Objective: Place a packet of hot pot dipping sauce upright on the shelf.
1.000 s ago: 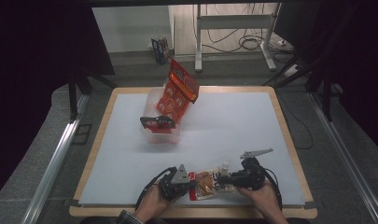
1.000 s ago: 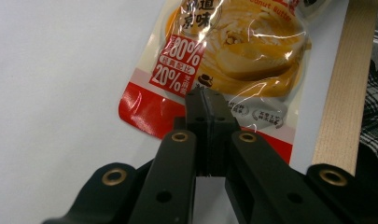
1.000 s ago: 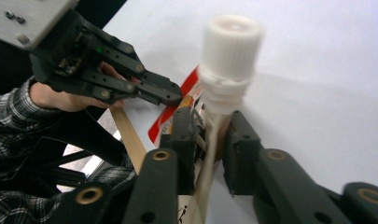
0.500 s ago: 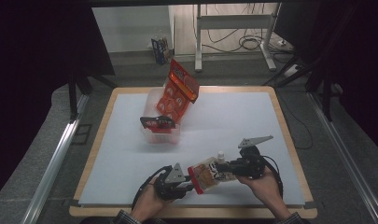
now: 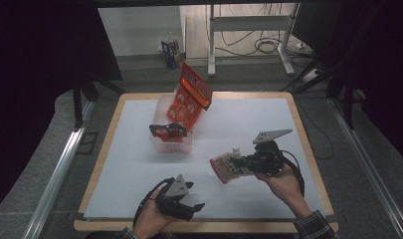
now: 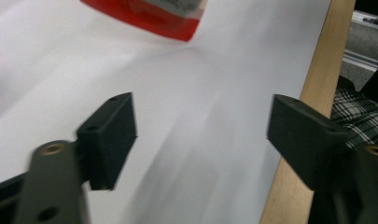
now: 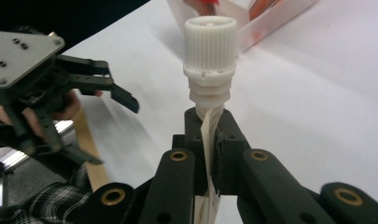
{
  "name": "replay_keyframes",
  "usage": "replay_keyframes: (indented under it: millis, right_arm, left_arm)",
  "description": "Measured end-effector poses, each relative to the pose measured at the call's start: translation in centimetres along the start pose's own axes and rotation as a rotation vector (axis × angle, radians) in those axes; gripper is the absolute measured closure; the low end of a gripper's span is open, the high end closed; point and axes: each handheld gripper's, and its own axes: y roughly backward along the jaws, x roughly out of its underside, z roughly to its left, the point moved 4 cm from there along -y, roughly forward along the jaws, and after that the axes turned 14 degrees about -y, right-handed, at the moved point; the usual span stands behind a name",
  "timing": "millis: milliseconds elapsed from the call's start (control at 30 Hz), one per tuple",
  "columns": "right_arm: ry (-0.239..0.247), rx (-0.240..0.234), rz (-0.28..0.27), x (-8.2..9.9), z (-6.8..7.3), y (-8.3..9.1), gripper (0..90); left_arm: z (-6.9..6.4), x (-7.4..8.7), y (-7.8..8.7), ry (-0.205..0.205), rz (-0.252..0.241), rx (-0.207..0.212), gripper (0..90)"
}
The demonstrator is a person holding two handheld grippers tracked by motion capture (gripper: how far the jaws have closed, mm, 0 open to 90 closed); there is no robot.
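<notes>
While the right claw [image 5: 245, 163] pinches a spouted pouch [image 5: 228, 169] just under its white ribbed cap [image 7: 210, 43], the pouch hangs clear of the table [image 5: 249, 119], its body stretching away from the claw's tips toward the person's left. Seen from the right gripper view, the jaws are closed flat on the thin neck of the pouch, cap standing straight up past the tips.

Left claw [image 5: 191, 205] — jaws wide apart, nothing between them; they have just been opening. It sits low at the near table edge, to the left of the right claw and well apart from the pouch. From the left gripper view, white table surface lies between the two jaws, and a red edge shows beyond them — probably the bottom of the pouch, though blur makes that uncertain.

Farther out from both claws, on the far left part of the table: a clear plastic bin [image 5: 170, 142] with an orange packet [image 5: 191, 97] leaning up out of it and a dark object [image 5: 167, 130] across its rim.
</notes>
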Motion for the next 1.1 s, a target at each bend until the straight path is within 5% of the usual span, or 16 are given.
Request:
replay_keyframes:
  millis: [400, 1100]
  right_arm:
    - [0.058, 0.011, -0.003, -4.0, -0.2, 0.0, 85.1]
    - [0.127, -0.003, 0.107, -10.3, -1.0, -4.6, 85.2]
  left_arm:
    - [0.2, 1.4, 1.8, 0.026, 0.001, -0.072, 2.1]
    - [1.0, 2.7, 3.1, 0.060, -0.016, -0.143, 0.0]
